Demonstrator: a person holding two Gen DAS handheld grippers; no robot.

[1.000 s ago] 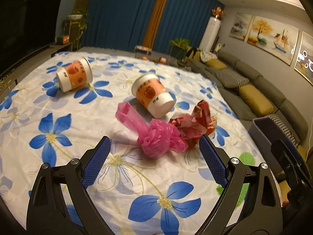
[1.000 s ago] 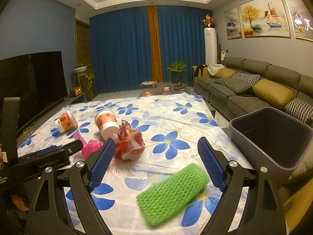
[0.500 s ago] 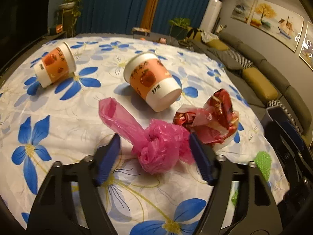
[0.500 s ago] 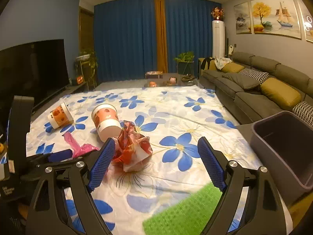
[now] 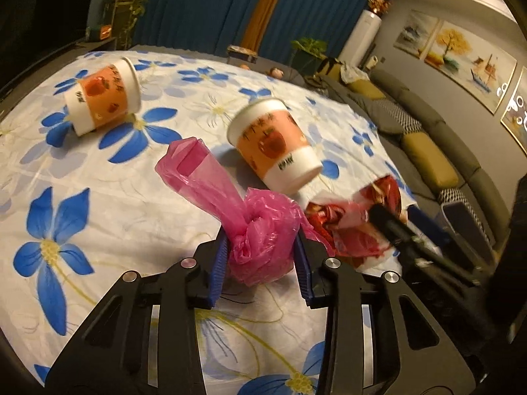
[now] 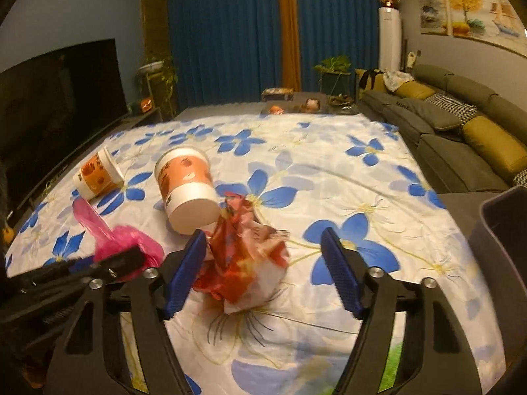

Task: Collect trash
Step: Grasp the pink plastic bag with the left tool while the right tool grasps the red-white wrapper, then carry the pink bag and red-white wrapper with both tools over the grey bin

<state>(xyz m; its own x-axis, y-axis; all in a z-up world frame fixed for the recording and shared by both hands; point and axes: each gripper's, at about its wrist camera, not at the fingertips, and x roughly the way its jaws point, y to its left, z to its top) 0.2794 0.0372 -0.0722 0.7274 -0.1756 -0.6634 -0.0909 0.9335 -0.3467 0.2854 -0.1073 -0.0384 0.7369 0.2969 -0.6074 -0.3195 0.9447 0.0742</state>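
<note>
My left gripper (image 5: 262, 265) is shut on a crumpled pink plastic bag (image 5: 260, 230) lying on the flowered tablecloth (image 5: 98, 197); the bag also shows in the right wrist view (image 6: 122, 243). My right gripper (image 6: 263, 271) is open around a crumpled red and white wrapper (image 6: 243, 256), its left pad touching it; the wrapper also shows in the left wrist view (image 5: 355, 227). Two orange paper cups lie on their sides: one just behind the trash (image 5: 276, 144) (image 6: 186, 187), one far left (image 5: 102, 98) (image 6: 95, 174).
A grey bin (image 6: 500, 263) stands off the table's right edge, also seen in the left wrist view (image 5: 467, 220). A green mesh pad (image 6: 393, 367) lies at the near right edge. A sofa (image 6: 461, 125) runs along the right, a TV (image 6: 56, 105) on the left.
My left gripper moved forward and closed on the pink bag. My right gripper moved forward and left, so its fingers now straddle the red wrapper, and narrowed somewhat.
</note>
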